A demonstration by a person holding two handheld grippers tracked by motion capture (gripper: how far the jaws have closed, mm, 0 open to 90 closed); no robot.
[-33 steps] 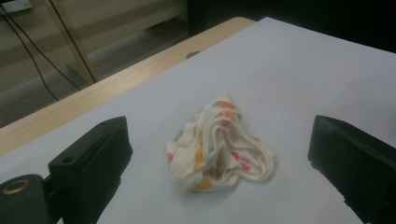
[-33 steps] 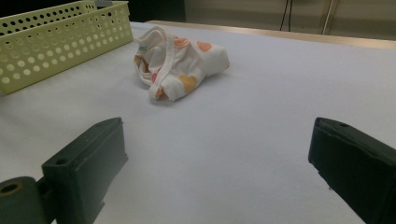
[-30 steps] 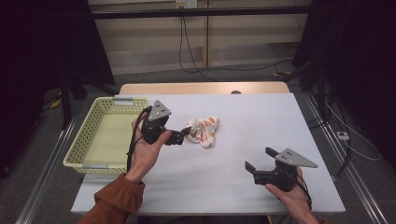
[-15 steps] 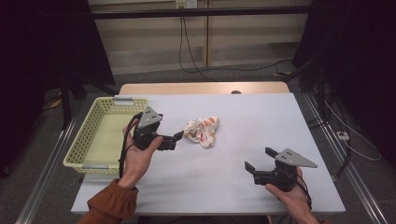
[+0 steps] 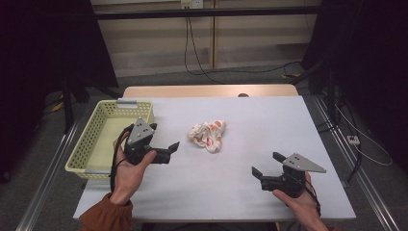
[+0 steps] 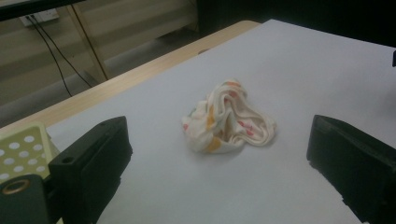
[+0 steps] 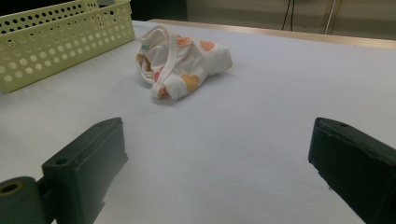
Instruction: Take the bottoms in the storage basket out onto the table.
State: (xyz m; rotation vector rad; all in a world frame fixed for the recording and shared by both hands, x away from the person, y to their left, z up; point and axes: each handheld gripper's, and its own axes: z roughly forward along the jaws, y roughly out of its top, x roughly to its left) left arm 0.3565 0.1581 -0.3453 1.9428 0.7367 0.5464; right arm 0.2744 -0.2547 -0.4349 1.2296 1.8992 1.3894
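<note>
From above, a white table fills the middle of the frame, with a small crumpled cloth, cream with orange and red spots, lying loose on the table just left of centre. A second ago my left gripper had its jaw tips right against the cloth; now it has pulled back toward the lower left and sits beside the pale yellow basket at the left edge, with bare table between its tips and the cloth. Its jaws stand wide apart and hold nothing, and in the left gripper view the cloth lies in a heap ahead of them, centred between the two black blocks. My right gripper rests at the lower right as before, well apart from the cloth, jaws spread and empty; in the right gripper view the cloth sits in the upper middle, the basket at upper left. I judge the cloth has not been picked up, so a fresh approach is needed before it can go to the basket.
</note>
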